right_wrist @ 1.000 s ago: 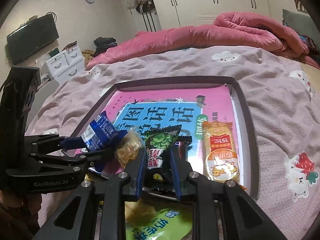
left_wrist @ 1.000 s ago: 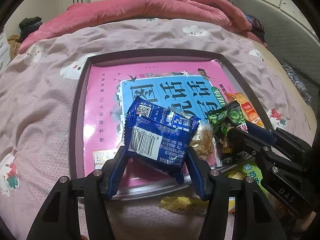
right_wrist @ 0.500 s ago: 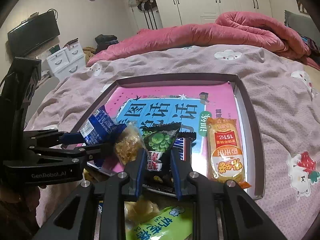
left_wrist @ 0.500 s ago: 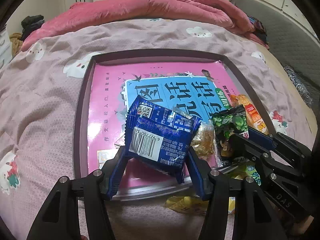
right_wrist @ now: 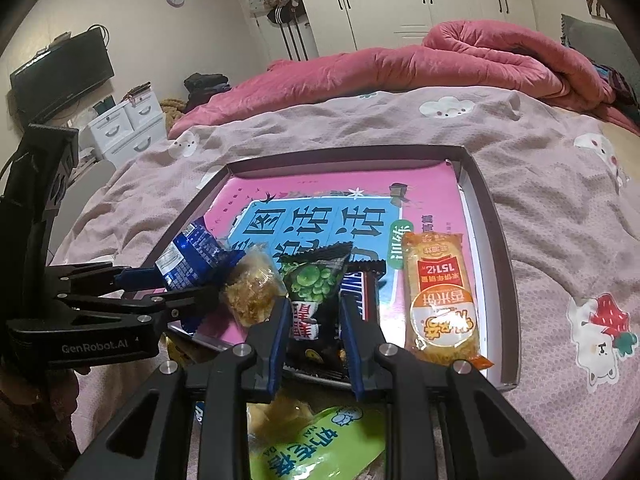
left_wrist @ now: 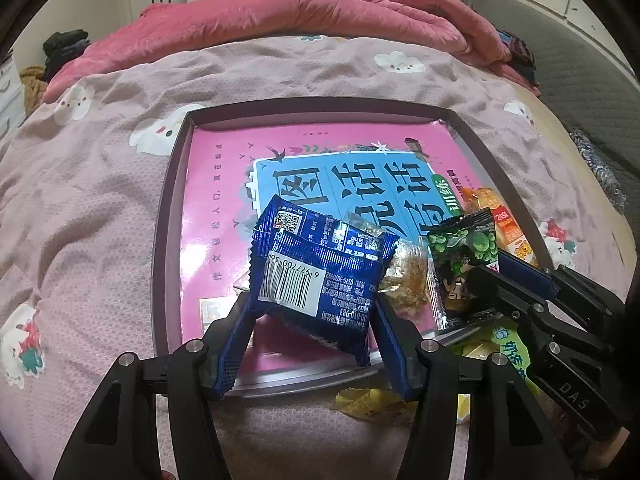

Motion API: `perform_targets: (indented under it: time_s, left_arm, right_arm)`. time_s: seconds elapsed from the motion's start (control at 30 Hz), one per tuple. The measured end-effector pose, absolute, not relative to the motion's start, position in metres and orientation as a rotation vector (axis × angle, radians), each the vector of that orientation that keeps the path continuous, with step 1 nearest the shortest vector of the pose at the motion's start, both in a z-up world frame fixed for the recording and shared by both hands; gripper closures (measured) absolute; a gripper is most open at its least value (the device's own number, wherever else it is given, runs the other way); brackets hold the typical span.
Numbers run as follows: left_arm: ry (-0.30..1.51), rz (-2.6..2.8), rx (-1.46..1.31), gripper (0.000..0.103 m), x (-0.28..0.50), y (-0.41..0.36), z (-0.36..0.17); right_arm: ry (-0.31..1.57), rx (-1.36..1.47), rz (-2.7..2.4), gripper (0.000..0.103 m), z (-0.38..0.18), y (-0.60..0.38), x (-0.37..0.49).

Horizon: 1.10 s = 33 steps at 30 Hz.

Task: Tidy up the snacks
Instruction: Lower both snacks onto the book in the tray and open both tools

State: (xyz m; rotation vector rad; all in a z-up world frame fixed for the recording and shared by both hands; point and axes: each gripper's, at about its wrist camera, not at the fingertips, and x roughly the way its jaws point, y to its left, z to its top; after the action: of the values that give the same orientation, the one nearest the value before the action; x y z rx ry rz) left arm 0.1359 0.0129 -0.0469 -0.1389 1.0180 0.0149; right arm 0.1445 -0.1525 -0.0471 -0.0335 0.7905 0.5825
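My left gripper [left_wrist: 312,308] is shut on a blue snack packet [left_wrist: 320,276] with its barcode facing the camera, held just above the near edge of the dark-rimmed tray [left_wrist: 168,240]. To its right, my right gripper [right_wrist: 314,312] is shut on a black-and-green pea packet [right_wrist: 314,284], also over the tray's near edge. Between the two held packets lies a clear packet of golden snack [right_wrist: 252,292]. A dark chocolate bar [right_wrist: 360,284] lies behind the pea packet. Along the tray's right side lies an orange rice-cracker packet [right_wrist: 440,300].
The tray is lined with a pink and blue book cover [left_wrist: 224,208] and sits on a mauve bedspread [left_wrist: 100,200]. A green-yellow bag [right_wrist: 312,444] and a yellow wrapper [left_wrist: 368,400] lie on the bed before the tray. A pink duvet [left_wrist: 320,12] is heaped behind.
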Motion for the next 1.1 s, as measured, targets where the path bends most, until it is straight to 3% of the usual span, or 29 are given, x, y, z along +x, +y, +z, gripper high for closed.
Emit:
perform_targets:
  time_s: [0.13,0.27,0.53,0.6,1.1]
  left_arm:
    - [1.019,0.017,-0.136,0.043,0.135,0.012,-0.046]
    - [1.019,0.022,-0.135,0.043,0.133,0.012,-0.044]
    - [1.019,0.028,-0.141,0.043,0.13,0.014,-0.041]
    - [1.018,0.027,-0.139,0.043,0.129,0.014,-0.04]
    - [1.008,0.023,-0.146,0.041,0.124,0.016,-0.032]
  right_arm:
    - [0.781,-0.031,0.582,0.076,-0.045,-0.154,0.143]
    - [0.784,-0.021,0.575,0.068,-0.043,-0.156,0.143]
    - [0.781,-0.013,0.563,0.066,-0.04,-0.161,0.142]
    - [0.778,-0.01,0.563,0.059,-0.039,-0.162,0.142]
    - [0.754,0.002,0.54,0.057,-0.028,-0.173,0.136]
